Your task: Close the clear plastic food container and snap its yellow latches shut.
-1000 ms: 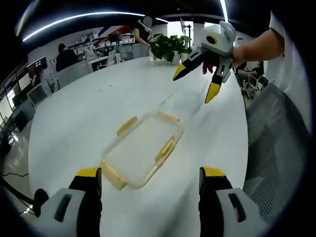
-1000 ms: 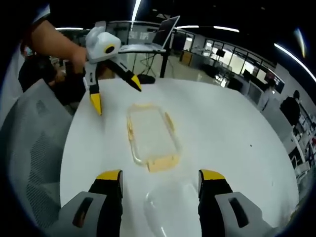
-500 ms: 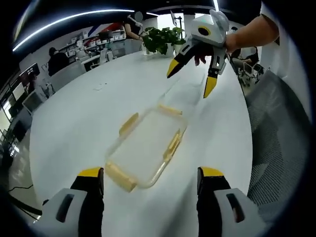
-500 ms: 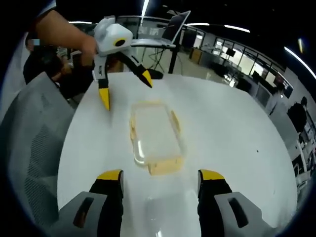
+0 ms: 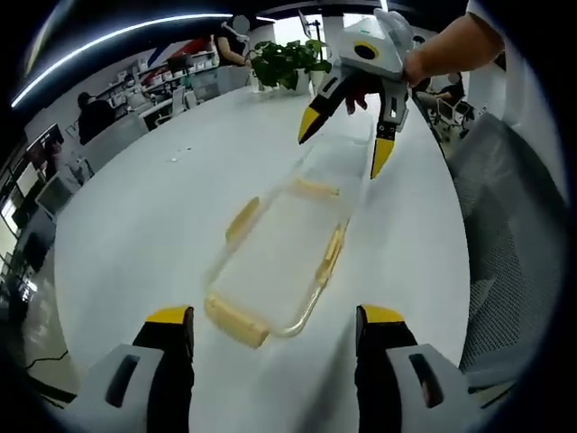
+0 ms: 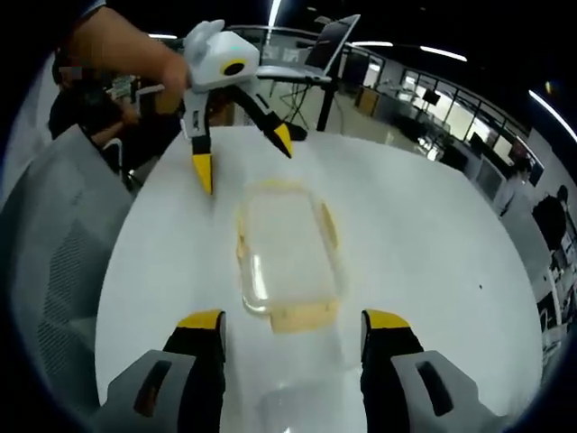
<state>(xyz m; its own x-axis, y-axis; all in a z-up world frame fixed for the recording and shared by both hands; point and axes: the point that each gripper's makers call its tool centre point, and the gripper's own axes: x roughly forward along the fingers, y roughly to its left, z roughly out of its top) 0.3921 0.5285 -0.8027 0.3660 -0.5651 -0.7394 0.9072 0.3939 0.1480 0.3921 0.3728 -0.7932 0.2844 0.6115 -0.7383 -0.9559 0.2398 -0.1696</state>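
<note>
Clear rectangular container (image 5: 279, 262), yellow latches (image 5: 236, 322)

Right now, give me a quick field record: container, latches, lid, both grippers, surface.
container: clear plastic tub, flat on the white table
latches: yellow latches visible at its ends and sides
lid: a clear piece lies on the table between the right gripper's fingers; identity unsure
left gripper: open, above the tub's far end
right gripper: open, above the opposite end
</note>
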